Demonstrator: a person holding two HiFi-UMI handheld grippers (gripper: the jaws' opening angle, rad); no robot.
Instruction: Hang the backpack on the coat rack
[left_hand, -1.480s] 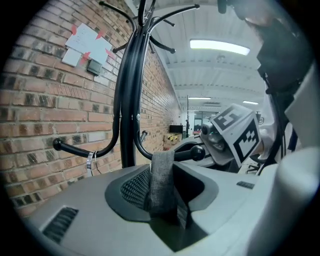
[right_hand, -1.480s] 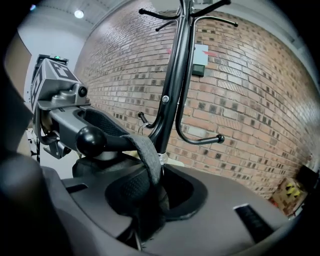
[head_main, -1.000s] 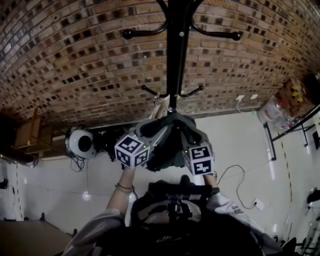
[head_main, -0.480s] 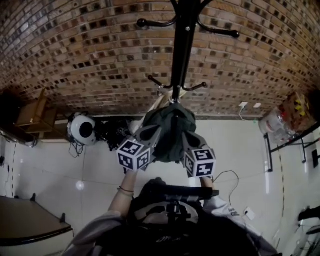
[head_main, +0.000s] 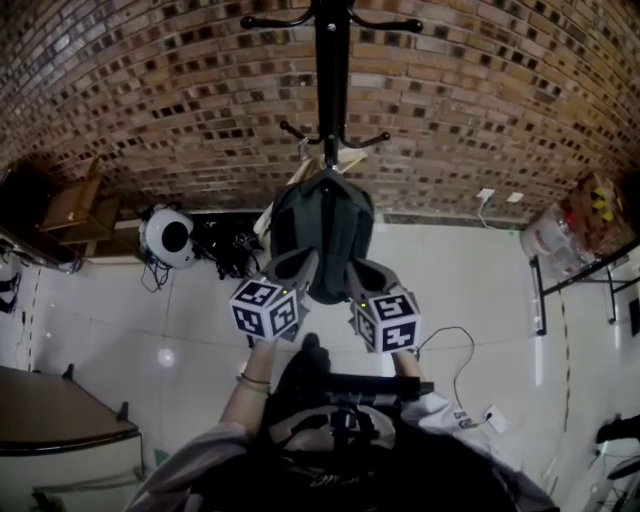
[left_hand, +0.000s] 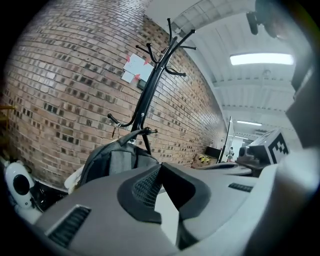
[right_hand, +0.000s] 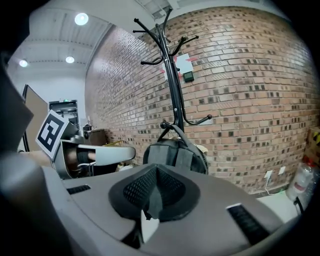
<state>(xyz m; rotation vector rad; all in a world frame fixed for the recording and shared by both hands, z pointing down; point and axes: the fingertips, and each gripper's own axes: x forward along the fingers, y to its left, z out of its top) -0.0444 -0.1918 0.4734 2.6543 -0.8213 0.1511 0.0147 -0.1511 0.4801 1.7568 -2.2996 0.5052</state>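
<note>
Hanging on the coat rack (head_main: 331, 70): the backpack (head_main: 322, 240), dark grey. Its top loop sits over one of the lower hooks. It is straight ahead of both grippers, a little higher than their tips.
Coat rack: a black pole with curved hooks. It rises behind the backpack, far above both grippers.
Left gripper (head_main: 298, 265): the jaws are pressed together and nothing is between them. The tips point toward the lower left part of the backpack. The left gripper view shows the backpack further ahead, not touched.
Right gripper (head_main: 362, 270): the jaws are also pressed together and hold nothing. The tips point toward the lower right part of the backpack, which the right gripper view shows ahead and apart from them.
Grippers together: side by side, near each other but not touching. Their marker cubes are on the person's side.
Brick wall (head_main: 150, 100): beyond the rack, facing both grippers.
Papers (right_hand: 182, 65): on the wall, high above the grippers, beside the pole.
White round device (head_main: 167, 237): on the floor at the foot of the wall, to the left of the left gripper.
Cable (head_main: 455, 360): on the pale floor (head_main: 480, 290), to the right of the right gripper.
Person's arms (head_main: 245, 385): behind the grippers.
</note>
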